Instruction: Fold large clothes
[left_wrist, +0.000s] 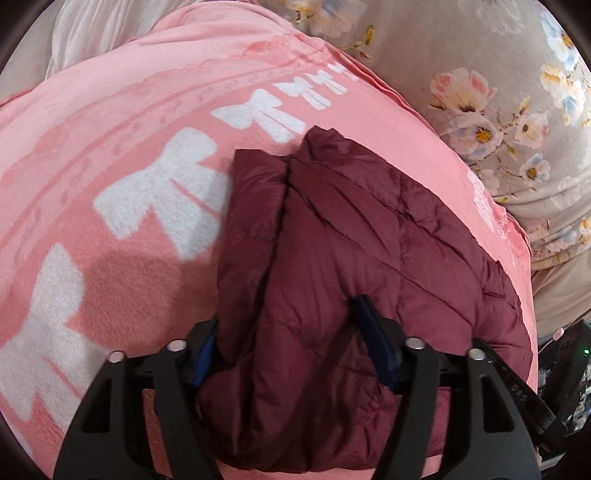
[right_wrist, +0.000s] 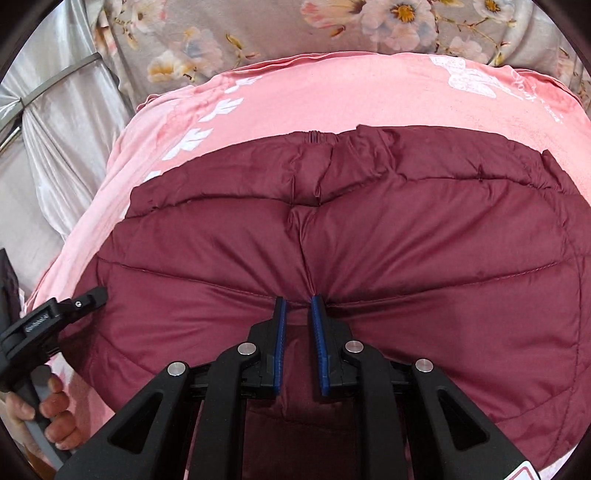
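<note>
A maroon quilted puffer jacket (left_wrist: 369, 229) lies folded on a pink blanket (left_wrist: 110, 155) with white bows. In the left wrist view a thick folded bundle of the jacket fills the gap of my left gripper (left_wrist: 286, 317). Both blue pads press into the bundle, and the left pad is partly hidden by fabric. In the right wrist view the jacket (right_wrist: 406, 229) spreads wide. My right gripper (right_wrist: 297, 301) stands nearly closed, with a pinch of fabric at its tips and creases running in to them. The left gripper (right_wrist: 86, 297) shows at the jacket's left edge, held by a hand (right_wrist: 55, 410).
The pink blanket (right_wrist: 332, 92) lies over a grey floral bedspread (left_wrist: 498, 92) that runs behind and to the right. Shiny white cloth (right_wrist: 66, 122) hangs at the far left of the right wrist view. Dark equipment (left_wrist: 565, 354) sits at the bed's right edge.
</note>
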